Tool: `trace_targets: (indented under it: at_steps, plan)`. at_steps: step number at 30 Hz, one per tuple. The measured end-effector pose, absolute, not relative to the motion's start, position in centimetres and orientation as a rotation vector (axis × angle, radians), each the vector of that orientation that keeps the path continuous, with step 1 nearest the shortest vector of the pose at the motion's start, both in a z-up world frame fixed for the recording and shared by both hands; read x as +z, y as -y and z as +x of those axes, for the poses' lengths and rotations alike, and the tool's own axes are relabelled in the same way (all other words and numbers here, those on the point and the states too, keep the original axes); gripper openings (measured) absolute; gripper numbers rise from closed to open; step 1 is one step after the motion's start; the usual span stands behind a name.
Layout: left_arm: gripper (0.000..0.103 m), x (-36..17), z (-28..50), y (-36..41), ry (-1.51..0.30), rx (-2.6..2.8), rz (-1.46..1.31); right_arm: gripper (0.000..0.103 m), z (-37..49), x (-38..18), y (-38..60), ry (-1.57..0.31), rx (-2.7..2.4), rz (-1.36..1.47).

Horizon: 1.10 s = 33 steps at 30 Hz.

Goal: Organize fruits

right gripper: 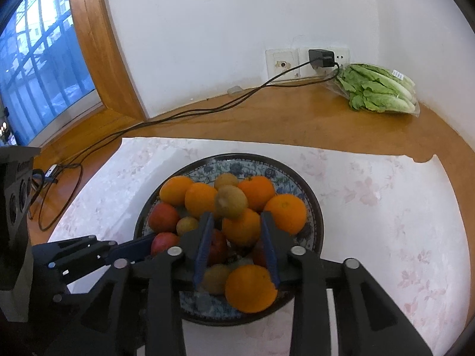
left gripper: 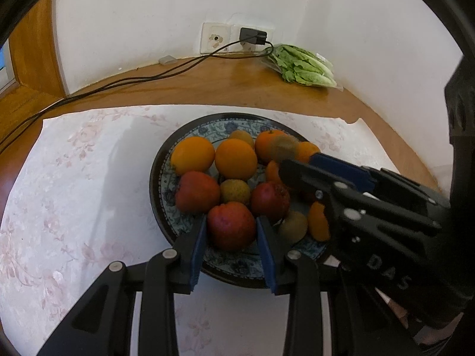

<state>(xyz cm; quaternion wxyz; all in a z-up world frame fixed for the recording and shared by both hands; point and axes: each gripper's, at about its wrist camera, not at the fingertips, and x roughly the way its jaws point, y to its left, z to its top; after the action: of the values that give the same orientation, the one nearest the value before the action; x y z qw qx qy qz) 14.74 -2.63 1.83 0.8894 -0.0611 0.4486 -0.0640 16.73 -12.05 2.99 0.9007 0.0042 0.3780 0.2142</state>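
A dark-rimmed plate [left gripper: 154, 184] [right gripper: 317, 216] with a blue flower pattern holds several oranges, red apples and kiwis. My left gripper [left gripper: 231, 237] sits at the plate's near edge, its blue pads pressed on both sides of a red apple [left gripper: 231, 225]. From the right, my right gripper [left gripper: 297, 160] [right gripper: 237, 219] reaches over the pile. Its jaws stand a little apart. A blurred kiwi [right gripper: 231, 201] [left gripper: 285, 148] sits just past its fingertips on top of the oranges, and the pads do not press on it.
The plate rests on a white flowered mat [left gripper: 89, 178] on a wooden tabletop [right gripper: 267, 118]. A bag of lettuce [right gripper: 377, 92] lies in the back right corner. A charger [right gripper: 322, 57] and its cable [right gripper: 178, 115] run leftwards. A black box [right gripper: 12, 207] stands at the left.
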Motion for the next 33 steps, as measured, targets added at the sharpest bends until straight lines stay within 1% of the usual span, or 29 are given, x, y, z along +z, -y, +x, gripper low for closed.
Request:
trace_targets:
  at_steps: [1,3,5,6,8,12,14,18,23,28,33]
  plan:
    - [0.035,1.8,14.7,2.6,-0.932,-0.133,-0.126,0.039,16.6,3.1,12.2,-0.779,0.441,0.011]
    - [0.040,1.9,14.7,2.6,-0.934,-0.136,-0.127,0.045,16.2,3.3,12.5,-0.778,0.438,0.021]
    - [0.052,2.2,14.4,2.7,-0.922,-0.123,-0.109,0.047,15.7,3.5,13.0,-0.781,0.446,0.040]
    - [0.054,2.4,14.1,2.9,-0.911,-0.121,-0.092,0.048,15.4,3.6,13.3,-0.778,0.451,0.050]
    - [0.062,2.8,13.7,3.1,-0.901,-0.117,-0.066,0.051,14.8,3.9,13.8,-0.772,0.451,0.066]
    - [0.068,3.6,12.7,3.3,-0.901,-0.124,-0.066,0.055,13.7,4.4,14.8,-0.762,0.452,0.097]
    - [0.074,3.9,12.2,3.3,-0.904,-0.122,-0.069,0.056,13.2,4.6,15.4,-0.761,0.446,0.109]
    - [0.077,3.9,11.0,3.0,-0.932,-0.099,-0.087,0.058,12.2,4.7,16.5,-0.779,0.435,0.137]
    - [0.084,3.2,9.6,2.5,-0.971,-0.072,-0.129,0.061,10.8,3.8,17.6,-0.821,0.413,0.141]
    - [0.085,2.3,8.4,2.2,-0.978,-0.002,-0.127,0.068,9.7,2.4,18.2,-0.862,0.373,0.122]
    - [0.085,1.6,8.3,2.3,-0.983,0.027,-0.107,0.068,8.8,0.7,18.1,-0.895,0.345,0.101]
